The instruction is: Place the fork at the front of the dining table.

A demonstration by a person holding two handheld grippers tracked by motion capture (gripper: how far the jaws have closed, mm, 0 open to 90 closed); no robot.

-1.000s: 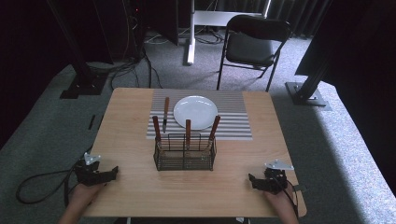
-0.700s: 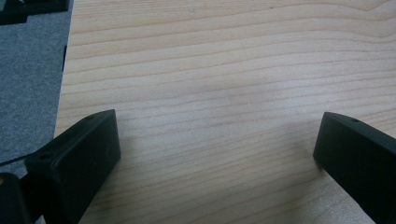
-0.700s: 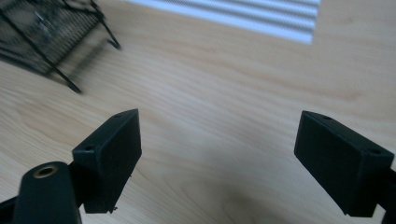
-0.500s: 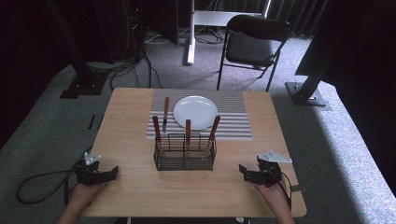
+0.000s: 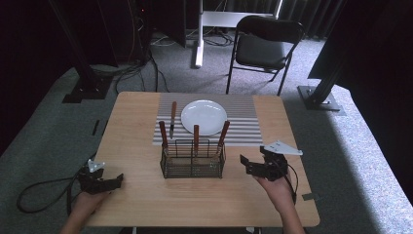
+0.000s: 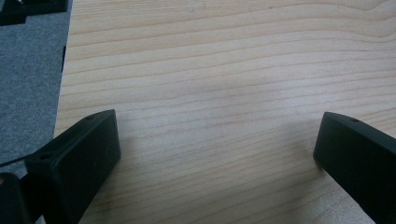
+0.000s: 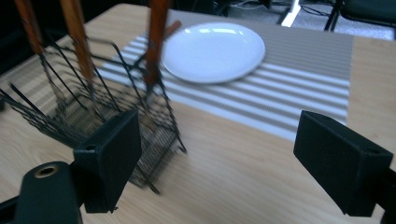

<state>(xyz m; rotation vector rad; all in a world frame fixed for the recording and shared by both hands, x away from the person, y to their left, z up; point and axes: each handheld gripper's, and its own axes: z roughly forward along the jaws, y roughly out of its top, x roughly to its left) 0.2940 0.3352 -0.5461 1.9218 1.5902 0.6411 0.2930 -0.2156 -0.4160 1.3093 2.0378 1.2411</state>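
Note:
A black wire basket (image 5: 193, 158) stands mid-table with three wooden-handled utensils (image 5: 196, 136) upright in it. Behind it lie a striped placemat (image 5: 243, 124), a white plate (image 5: 204, 117) and a wooden-handled knife (image 5: 172, 117) left of the plate. My right gripper (image 5: 245, 165) is open just right of the basket, pointing at it, with nothing between its jaws. In the right gripper view (image 7: 219, 154) the basket (image 7: 93, 116) sits ahead left and the plate (image 7: 212, 51) beyond. My left gripper (image 5: 117, 180) rests open at the table's front left corner, over bare wood (image 6: 210, 70).
The wooden table (image 5: 131, 146) has bare room on both sides of the basket and along its front edge. A folding chair (image 5: 263, 48) stands behind the table on the grey carpet. A cable (image 5: 39, 195) trails from the left gripper onto the floor.
My right gripper has moved left and slightly forward, closer to the basket's right side. The left gripper has stayed where it was.

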